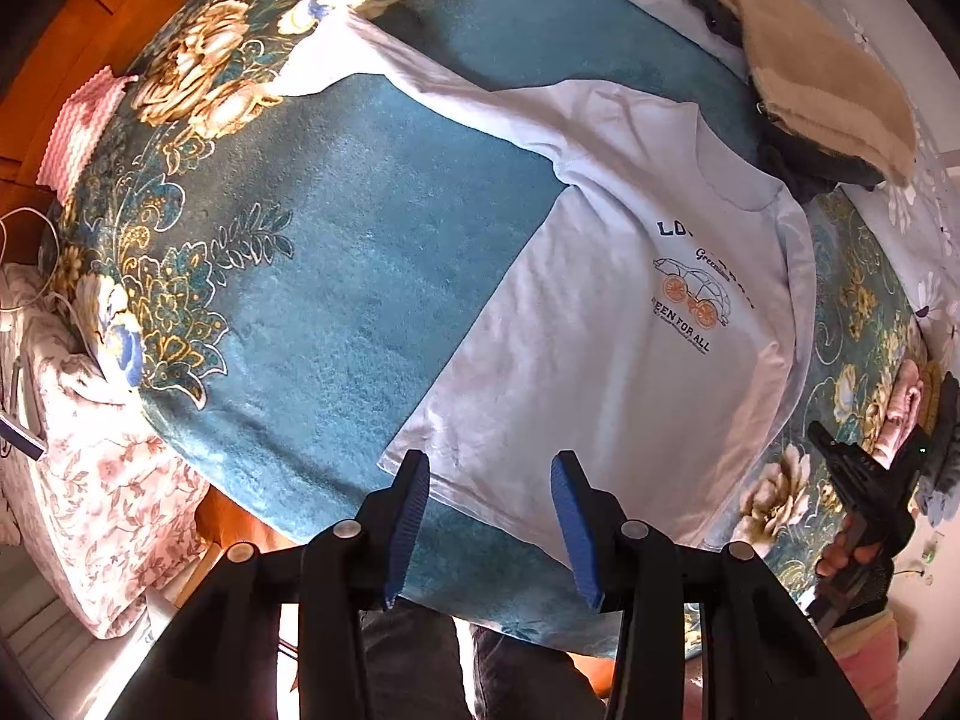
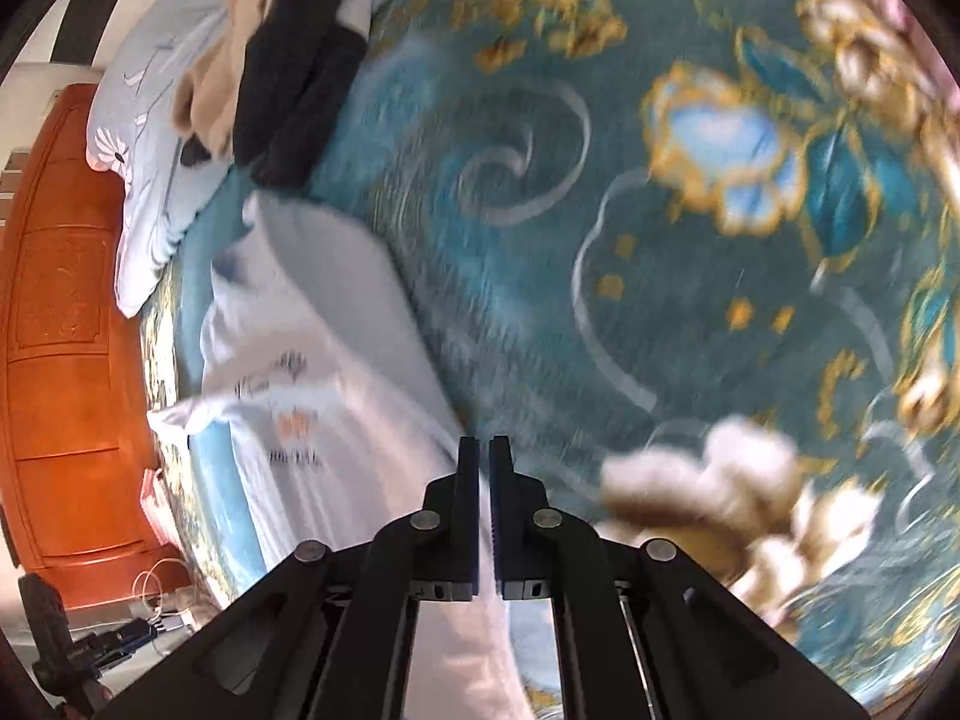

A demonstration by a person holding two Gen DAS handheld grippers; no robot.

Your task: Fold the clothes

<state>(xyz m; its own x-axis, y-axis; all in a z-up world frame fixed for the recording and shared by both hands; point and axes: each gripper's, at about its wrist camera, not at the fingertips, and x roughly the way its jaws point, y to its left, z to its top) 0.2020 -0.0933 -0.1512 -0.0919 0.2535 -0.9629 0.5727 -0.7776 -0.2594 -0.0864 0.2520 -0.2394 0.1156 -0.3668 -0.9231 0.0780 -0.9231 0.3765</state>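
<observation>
Lying ahead of spread left tongs [image 1: 490, 516], the shirt [image 1: 600, 324] spreads flat.

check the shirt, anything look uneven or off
Yes. The shirt is lopsided: its left sleeve lies stretched out flat across the blanket, while the other side is already folded in along the body. Otherwise it lies smooth, print up. Nothing looks damaged.

We see a bed [image 1: 336, 276] under a teal blanket [image 1: 372, 192] patterned with gold and cream flowers, sunlit in patches. Beside it stands an orange-brown wooden cabinet [image 2: 66, 324], with white cables [image 2: 159, 594] on the floor at its foot. A pale blue pillow [image 2: 150, 138] lies at the bed's far end.
</observation>
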